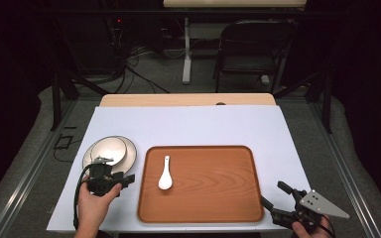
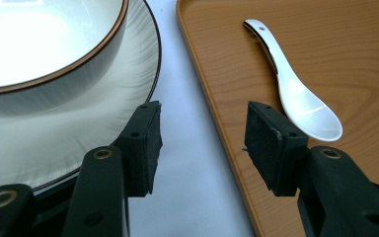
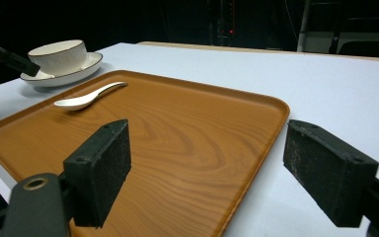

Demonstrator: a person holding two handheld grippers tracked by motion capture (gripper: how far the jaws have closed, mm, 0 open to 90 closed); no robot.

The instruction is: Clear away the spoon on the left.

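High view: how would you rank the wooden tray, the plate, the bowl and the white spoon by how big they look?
Largest to smallest, in the high view:
1. wooden tray
2. plate
3. bowl, which sits on the plate and looks clearly narrower
4. white spoon, lying in the tray
All rest on one table, so nearness hardly skews this.

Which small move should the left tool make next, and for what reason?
Probably slide the left tool sideways so its open jaws straddle the plate rim, then close. One jaw already sits at the rim and nothing is gripped; the bowl stands on the plate beside the tray.
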